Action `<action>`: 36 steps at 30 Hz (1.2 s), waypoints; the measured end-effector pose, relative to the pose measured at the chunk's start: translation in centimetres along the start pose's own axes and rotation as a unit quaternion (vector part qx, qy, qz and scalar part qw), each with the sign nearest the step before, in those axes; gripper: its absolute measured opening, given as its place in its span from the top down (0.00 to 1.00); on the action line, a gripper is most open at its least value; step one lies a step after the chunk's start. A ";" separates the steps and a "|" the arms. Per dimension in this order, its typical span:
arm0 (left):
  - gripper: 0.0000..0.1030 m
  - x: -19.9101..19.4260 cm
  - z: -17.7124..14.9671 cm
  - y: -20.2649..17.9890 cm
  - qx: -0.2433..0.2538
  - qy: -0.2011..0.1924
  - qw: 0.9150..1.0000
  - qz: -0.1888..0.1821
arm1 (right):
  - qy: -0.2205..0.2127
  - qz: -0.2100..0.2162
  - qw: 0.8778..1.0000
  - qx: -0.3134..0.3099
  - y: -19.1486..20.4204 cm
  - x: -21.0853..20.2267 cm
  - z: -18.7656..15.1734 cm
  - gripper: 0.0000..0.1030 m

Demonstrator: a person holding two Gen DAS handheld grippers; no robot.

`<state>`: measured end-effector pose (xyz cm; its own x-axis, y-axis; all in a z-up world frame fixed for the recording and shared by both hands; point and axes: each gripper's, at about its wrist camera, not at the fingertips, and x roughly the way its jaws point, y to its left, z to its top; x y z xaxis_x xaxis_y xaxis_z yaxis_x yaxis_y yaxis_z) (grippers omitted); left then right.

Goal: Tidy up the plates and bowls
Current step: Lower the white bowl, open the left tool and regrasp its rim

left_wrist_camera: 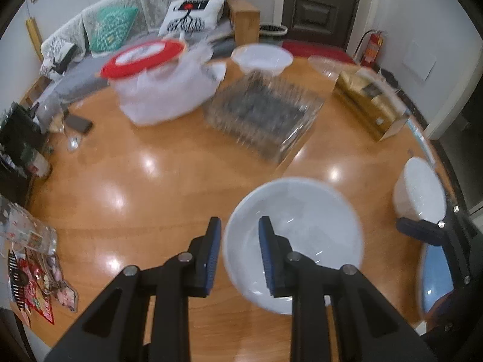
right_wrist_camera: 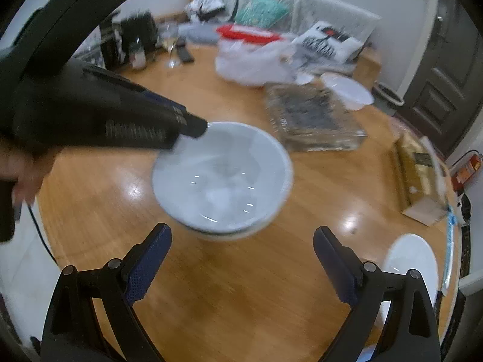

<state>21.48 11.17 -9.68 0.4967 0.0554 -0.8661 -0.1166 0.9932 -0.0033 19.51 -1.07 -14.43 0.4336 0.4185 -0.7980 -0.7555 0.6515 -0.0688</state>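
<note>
**Left claw loosened over the bowl rim, right claw spread and empty**

The left gripper (left_wrist_camera: 238, 253) straddles the near rim of the white bowl (left_wrist_camera: 302, 229), one finger inside, one outside, pads a little apart and not pressing. The right gripper (right_wrist_camera: 241, 271) gapes wide with nothing between its fingers; the same bowl (right_wrist_camera: 223, 178) sits just ahead of it on the wooden table (right_wrist_camera: 211, 286). A white plate (right_wrist_camera: 413, 259) lies beside its right finger. Farther ahead stand a clear rack (left_wrist_camera: 262, 117), then a red-lidded container (left_wrist_camera: 157, 81).
</note>
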 end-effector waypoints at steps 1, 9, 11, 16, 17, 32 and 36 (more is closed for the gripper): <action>0.78 -0.5 0.3 -0.5 0.003 -0.004 1.000 -0.005 | -0.014 0.004 1.000 0.003 -0.7 -0.8 -0.5 0.09; 0.76 -1.4 2.4 -7.4 0.016 -0.009 0.998 -0.066 | -0.034 -0.045 0.998 0.026 -6.6 -5.3 -3.8 0.09; 0.75 -0.8 2.7 -9.4 0.020 -0.002 0.997 -0.079 | -0.023 -0.059 0.997 0.041 -8.4 -5.8 -4.8 0.09; 0.75 1.4 2.9 -13.8 0.035 0.021 0.995 -0.094 | 0.005 -0.075 0.993 0.091 -12.4 -5.8 -7.2 0.09; 0.75 1.9 2.9 -14.5 0.039 0.026 0.994 -0.095 | 0.010 -0.075 0.992 0.099 -13.0 -5.6 -7.5 0.09; 0.75 7.5 2.8 -20.9 0.054 0.065 0.991 -0.101 | 0.080 -0.048 0.984 0.152 -16.4 -1.7 -9.9 0.09; 0.76 8.4 3.0 -21.3 0.052 0.068 0.991 -0.098 | 0.095 -0.044 0.983 0.152 -16.6 -0.4 -9.7 0.09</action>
<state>30.72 -9.24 -15.41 0.3790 -0.1472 -0.9136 0.0628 0.9891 -0.1333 27.11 -18.22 -18.74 0.3705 0.2449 -0.8960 -0.5253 0.8508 0.0153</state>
